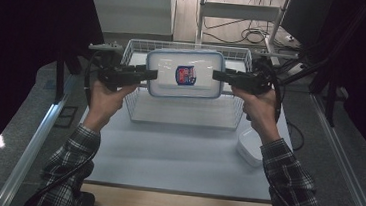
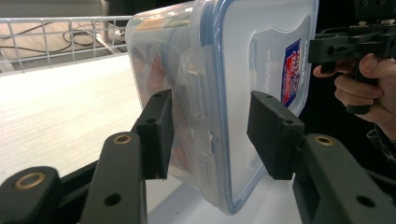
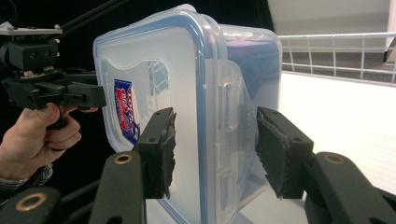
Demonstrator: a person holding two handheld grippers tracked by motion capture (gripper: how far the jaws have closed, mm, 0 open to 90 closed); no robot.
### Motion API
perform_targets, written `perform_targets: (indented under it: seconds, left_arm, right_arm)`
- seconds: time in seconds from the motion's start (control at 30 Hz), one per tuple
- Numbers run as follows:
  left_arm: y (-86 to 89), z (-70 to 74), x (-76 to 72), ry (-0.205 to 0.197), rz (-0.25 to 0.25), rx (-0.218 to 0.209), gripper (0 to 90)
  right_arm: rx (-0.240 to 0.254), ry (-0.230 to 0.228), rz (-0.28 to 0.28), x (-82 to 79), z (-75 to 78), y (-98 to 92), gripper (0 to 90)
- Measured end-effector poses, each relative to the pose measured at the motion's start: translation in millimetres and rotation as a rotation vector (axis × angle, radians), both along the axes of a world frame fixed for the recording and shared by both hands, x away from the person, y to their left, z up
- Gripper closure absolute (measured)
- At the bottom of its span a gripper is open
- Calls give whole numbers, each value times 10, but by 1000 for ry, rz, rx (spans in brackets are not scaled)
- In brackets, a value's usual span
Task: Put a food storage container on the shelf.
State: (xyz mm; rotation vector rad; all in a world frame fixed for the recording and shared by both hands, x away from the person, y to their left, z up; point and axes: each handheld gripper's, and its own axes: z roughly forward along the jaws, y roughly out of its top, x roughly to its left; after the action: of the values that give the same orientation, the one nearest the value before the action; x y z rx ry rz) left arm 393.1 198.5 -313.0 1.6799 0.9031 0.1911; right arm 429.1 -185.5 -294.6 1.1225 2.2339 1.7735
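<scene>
From the high view, a clear box [image 1: 184, 74] with a blue-edged lid hangs in the air over a wire basket [image 1: 135, 110] at the far side of the bench [image 1: 166, 157]. The lid faces up and toward the camera, and a red and blue sticker [image 1: 185, 75] sits in its middle. The left claw [image 1: 149, 74] meets the box's left end and the right claw [image 1: 217, 76] meets its right end. A small white tub [image 1: 250, 147] lies near the right edge of the bench, just beside the right sleeve.

The left gripper view looks along the box's end. There the left claw [image 2: 210, 135] has one jaw on the body side, touching the side clip, and the other jaw on the lid side with a small gap to the lid. So it straddles the box [image 2: 224, 93] end but is not squeezed tight. Orange shapes show inside the box, too blurry to name. The other hand [image 2: 369, 88] and its tool show past the lid.

The right gripper view shows the other end. The right claw [image 3: 215, 149] has its jaws on both sides of the box [image 3: 187, 102], and both look a little apart from it, so it is loose too.

Both arms [image 1: 81, 149] reach forward from the near edge of the bench, in checked sleeves. The hands [image 1: 103, 98] are held up at box height, and the claws point in at each other.
</scene>
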Motion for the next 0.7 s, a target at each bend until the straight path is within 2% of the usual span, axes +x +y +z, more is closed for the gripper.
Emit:
perform_targets:
  seconds: [0.13, 0.3, 0.5, 0.7]
  left_arm:
    - [1, -40, 158, 25, 6, -26, 513]
    - [-5, -87, 262, 43, 11, -42, 512]
    - [3, -102, 327, 50, 33, -50, 506]
    - [-2, -102, 334, 46, 49, -54, 502]
  right_arm:
    - [9, 13, -14, 147, 2, 8, 489]
    - [19, 32, -31, 256, -22, 3, 488]
    - [28, 66, -35, 351, -74, 13, 486]
    - [38, 78, -26, 412, -130, 9, 481]
